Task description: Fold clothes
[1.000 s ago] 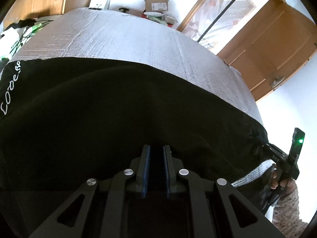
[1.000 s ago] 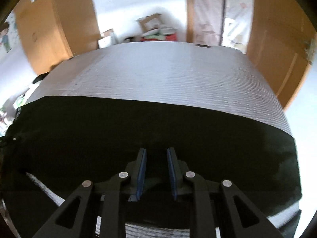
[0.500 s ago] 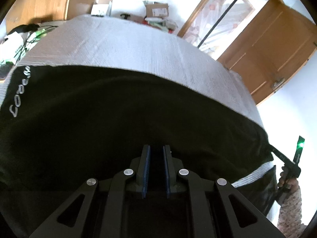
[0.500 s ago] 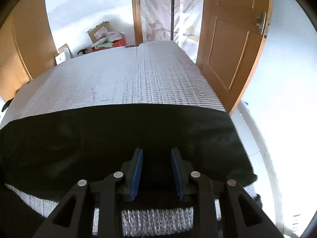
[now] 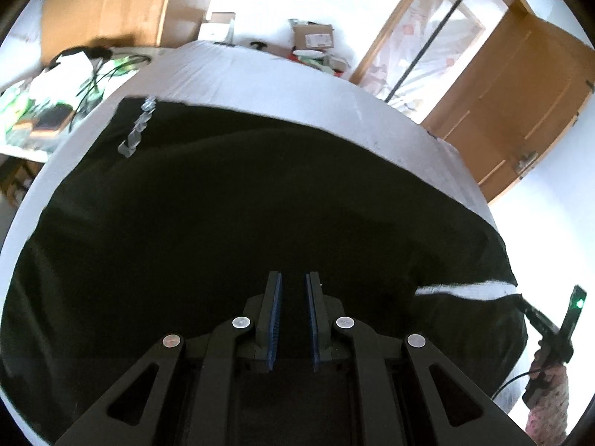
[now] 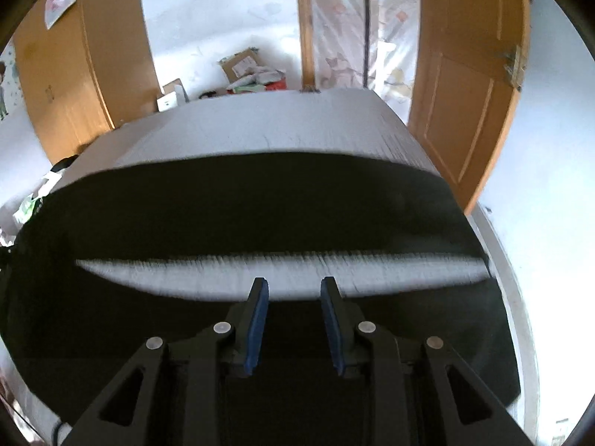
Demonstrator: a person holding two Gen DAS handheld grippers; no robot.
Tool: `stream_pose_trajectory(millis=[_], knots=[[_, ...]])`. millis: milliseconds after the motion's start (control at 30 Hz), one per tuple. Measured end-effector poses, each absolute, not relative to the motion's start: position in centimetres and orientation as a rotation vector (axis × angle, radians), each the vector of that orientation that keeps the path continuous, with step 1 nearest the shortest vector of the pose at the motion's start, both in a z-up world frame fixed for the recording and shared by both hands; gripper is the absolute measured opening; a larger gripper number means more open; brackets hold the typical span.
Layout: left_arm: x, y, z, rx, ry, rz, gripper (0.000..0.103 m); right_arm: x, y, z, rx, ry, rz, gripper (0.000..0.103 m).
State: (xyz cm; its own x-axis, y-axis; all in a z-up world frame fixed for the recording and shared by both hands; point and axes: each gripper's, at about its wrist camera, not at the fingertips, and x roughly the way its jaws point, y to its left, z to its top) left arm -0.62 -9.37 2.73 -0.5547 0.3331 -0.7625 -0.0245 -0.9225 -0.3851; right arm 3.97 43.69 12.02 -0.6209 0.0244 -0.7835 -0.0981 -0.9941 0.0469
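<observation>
Black garment [image 5: 260, 204] lies spread across the counter [image 5: 297, 89], which is covered in a silver quilted sheet. In the left wrist view the cloth fills most of the surface; a blurred strip of white lettering [image 5: 137, 130] runs along its far left part, not legible. The far edge of the garment crosses the counter from upper left to lower right, with bare silver sheet beyond it.

Left gripper [image 5: 292, 319]: jaws set narrow, a slim gap between the blue pads [image 5: 274, 319]; dark cloth lies under and between them, but whether they pinch it cannot be told.

Right gripper [image 6: 292, 319]: jaws set moderately apart, blue pads [image 6: 256, 327] showing, nothing seen clamped between them. Just ahead of the tips a band of silver sheet [image 6: 282, 264] shows between two runs of black cloth, the far run lying flat across the counter, the near run passing under the gripper. This view is motion-blurred.

In the left wrist view the right gripper [image 5: 550, 330] appears at the lower right edge with a green light [image 5: 579, 301] lit, held by a hand [image 5: 546, 371] in a patterned sleeve [image 5: 550, 420], at the garment's right end.

Background: wooden doors [image 6: 472, 85], cardboard boxes [image 6: 241, 63] against the white wall, and cables and clutter [image 5: 55, 93] on a surface to the left
</observation>
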Motion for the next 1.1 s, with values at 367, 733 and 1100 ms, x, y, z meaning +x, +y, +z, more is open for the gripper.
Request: stream_pose_trajectory(millis=[367,733,1100], knots=[[1.9,-11.8,0.5,-1.447,-0.573,2.576,0.013,8.6,48.2,10.4,-1.198,0.136,2.526,0.030],[3.8,-11.1,1.5,-1.419,-0.530,2.617,0.013,10.1,47.6,11.5,-1.162,0.173,2.619,0.031],[5.4,-13.2,0.7,-1.447,-0.566,2.647,0.013,12.2,47.6,11.0,-1.187,0.192,2.560,0.031]])
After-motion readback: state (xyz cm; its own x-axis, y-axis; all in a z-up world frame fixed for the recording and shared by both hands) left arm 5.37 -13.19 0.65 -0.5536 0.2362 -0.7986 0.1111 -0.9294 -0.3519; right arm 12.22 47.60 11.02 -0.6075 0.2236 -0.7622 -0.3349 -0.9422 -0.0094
